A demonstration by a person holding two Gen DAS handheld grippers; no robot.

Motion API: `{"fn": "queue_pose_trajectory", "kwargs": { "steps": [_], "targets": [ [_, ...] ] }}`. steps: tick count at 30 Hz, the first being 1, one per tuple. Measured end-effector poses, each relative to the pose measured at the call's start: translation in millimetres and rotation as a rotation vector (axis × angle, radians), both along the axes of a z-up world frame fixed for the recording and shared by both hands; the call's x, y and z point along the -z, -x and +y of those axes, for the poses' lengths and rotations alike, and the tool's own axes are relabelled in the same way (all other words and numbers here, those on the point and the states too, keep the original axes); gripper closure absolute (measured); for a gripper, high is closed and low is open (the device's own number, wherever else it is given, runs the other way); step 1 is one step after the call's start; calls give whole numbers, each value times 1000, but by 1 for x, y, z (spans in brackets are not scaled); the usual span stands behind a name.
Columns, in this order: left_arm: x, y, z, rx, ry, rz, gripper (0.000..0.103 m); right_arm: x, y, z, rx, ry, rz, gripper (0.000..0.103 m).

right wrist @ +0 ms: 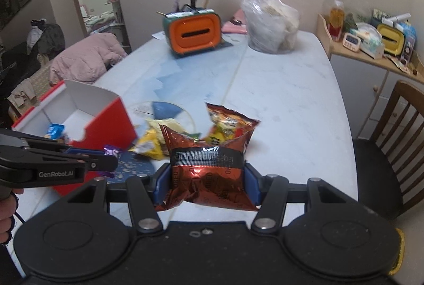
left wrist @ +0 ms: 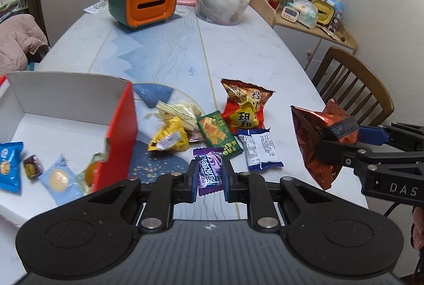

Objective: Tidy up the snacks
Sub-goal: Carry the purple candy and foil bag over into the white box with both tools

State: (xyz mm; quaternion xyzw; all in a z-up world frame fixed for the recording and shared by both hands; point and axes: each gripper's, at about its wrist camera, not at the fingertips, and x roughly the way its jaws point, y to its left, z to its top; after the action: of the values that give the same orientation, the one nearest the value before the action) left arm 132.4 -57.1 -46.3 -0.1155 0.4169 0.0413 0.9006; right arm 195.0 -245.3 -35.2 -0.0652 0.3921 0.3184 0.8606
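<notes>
Left tool (left wrist: 209, 176): jaws nearly closed, pinching purple candy wrapper (left wrist: 209, 171). Right tool (right wrist: 206, 180): jaws partly open, clamped on copper-red snack bag (right wrist: 206, 165), both above table (right wrist: 278, 99).

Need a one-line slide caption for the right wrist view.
Right claw grips a foil bag above the table; left claw holds a purple candy near the red box.

Foil, card and polished stone around the red box

The red box (left wrist: 120, 131) is matt card, white inside, its edge torn rough. Right of it, the copper-brown snack bag (right wrist: 209, 179) is crinkled glossy foil, and the purple candy wrapper (left wrist: 208, 173) shiny plastic film. Beneath the box, the table (left wrist: 265, 52) looks smooth marbled stone; behind it, the orange tissue holder (left wrist: 148, 3) is smooth plastic.
</notes>
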Motion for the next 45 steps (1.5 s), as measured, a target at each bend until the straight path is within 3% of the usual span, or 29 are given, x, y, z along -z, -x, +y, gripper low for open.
{"fn": "queue_pose_trajectory", "kwargs": {
  "steps": [12, 23, 36, 45],
  "targets": [
    [-29, 39, 51, -33, -18, -38, 85, -28, 41, 61, -72, -29, -42, 47],
    [-39, 64, 113, -65, -37, -52, 85, -36, 62, 133, -141, -31, -63, 48],
    [-28, 75, 189, -124, -60, -15, 85, -21, 68, 211, -199, 6, -51, 47],
    [-4, 61, 241, -173, -71, 60, 85, -2, 57, 261, -245, 69, -23, 47]
  ]
}}
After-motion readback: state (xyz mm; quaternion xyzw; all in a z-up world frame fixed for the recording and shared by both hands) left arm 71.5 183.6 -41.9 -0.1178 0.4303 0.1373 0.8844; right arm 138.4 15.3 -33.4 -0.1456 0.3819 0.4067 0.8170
